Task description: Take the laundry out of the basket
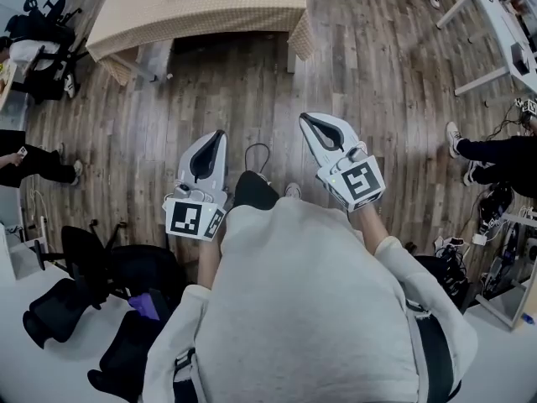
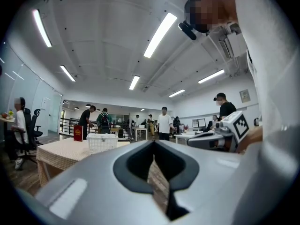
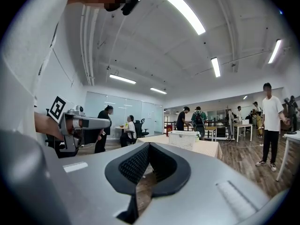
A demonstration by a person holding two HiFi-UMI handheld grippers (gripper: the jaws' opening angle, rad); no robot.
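Two grippers held level, side by side over the wood floor [image 1: 377, 65], both pointing toward the table [image 1: 151, 11]. Left gripper [image 2: 153, 144]: jaws pressed together, nothing between. Right gripper [image 3: 149, 146]: jaws likewise closed, empty. White basket [image 3: 183, 139] sits on the cloth-covered table, well apart from both grippers; contents cannot be made out.
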